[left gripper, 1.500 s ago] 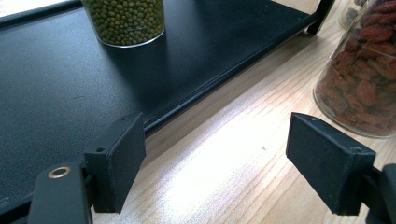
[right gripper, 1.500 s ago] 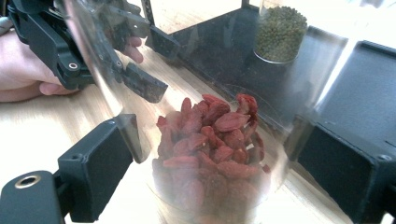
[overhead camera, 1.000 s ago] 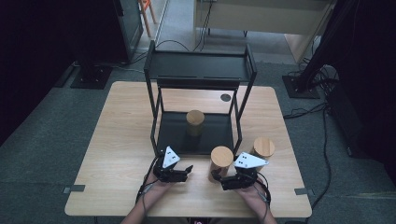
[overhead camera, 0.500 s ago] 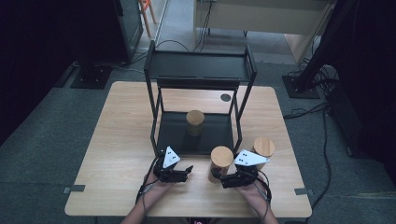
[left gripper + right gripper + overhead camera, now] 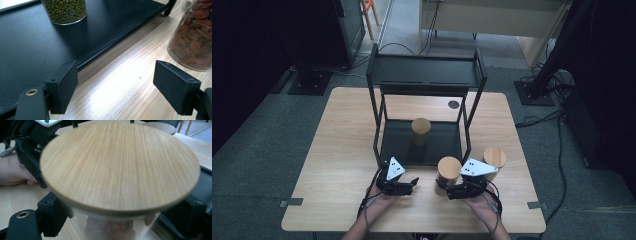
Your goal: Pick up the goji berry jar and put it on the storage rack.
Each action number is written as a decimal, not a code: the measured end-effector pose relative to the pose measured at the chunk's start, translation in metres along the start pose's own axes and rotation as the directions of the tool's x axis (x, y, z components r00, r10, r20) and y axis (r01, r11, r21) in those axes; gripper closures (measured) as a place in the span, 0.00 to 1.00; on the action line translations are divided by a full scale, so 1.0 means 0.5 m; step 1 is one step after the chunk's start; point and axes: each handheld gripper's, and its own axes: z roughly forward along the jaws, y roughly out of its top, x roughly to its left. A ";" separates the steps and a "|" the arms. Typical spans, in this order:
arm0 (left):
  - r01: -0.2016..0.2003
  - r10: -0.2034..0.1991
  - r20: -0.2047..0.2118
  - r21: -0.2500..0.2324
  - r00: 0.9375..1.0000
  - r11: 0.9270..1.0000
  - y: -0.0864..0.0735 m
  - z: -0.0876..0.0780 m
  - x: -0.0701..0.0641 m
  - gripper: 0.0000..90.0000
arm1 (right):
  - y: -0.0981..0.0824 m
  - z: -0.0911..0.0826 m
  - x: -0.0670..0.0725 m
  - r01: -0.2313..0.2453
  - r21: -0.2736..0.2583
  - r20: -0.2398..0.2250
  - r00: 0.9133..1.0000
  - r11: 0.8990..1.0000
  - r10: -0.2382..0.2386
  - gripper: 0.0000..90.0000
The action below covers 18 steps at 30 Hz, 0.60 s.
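A glass jar of red dried berries with a round wooden lid point(image 5: 449, 167) point(image 5: 120, 165) stands on the table in front of the black rack. My right gripper point(image 5: 443, 187) point(image 5: 122, 220) is around its glass body. The jaws have just been closing, and both pads now lie against the glass under the lid. My left gripper point(image 5: 413, 183) point(image 5: 117, 82) rests open near the table's front edge, nothing between its fingers. The berry jar point(image 5: 192, 42) stands to its right.
A black two-level rack point(image 5: 427, 75) stands mid-table; on its bottom shelf point(image 5: 30, 45) is a jar of green beans point(image 5: 421, 127) point(image 5: 65, 11). A third wooden-lidded jar point(image 5: 494, 157) stands right of the rack. A person's hand point(image 5: 12, 172) holds the left gripper.
The right gripper's jaws have drawn in around the berry jar. Both hands stay nearly where they were, and the jars have not shifted.
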 end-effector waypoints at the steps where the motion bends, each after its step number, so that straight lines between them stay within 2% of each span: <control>1: -0.003 0.003 -0.001 0.001 1.000 1.000 0.000 0.000 0.000 0.22 | 0.000 0.000 0.000 0.000 0.000 0.000 1.000 1.000 0.000 0.17; 5: -0.004 0.004 -0.001 0.001 1.000 1.000 0.000 0.000 -0.001 0.22 | 0.003 0.001 0.001 -0.003 -0.002 0.001 1.000 1.000 0.003 0.20; 8: -0.001 0.001 0.000 0.001 1.000 1.000 0.000 0.000 -0.001 0.22 | 0.005 0.002 0.002 -0.005 -0.001 -0.013 1.000 1.000 0.005 0.26; 12: 0.000 0.000 0.004 -0.003 1.000 1.000 0.000 0.000 -0.001 0.22 | 0.007 0.002 0.004 0.002 0.005 -0.012 1.000 1.000 -0.002 0.27; 18: -0.021 0.021 0.007 0.007 1.000 1.000 0.001 0.001 -0.004 0.22 | 0.009 0.001 0.005 0.001 0.015 -0.009 1.000 1.000 -0.001 0.28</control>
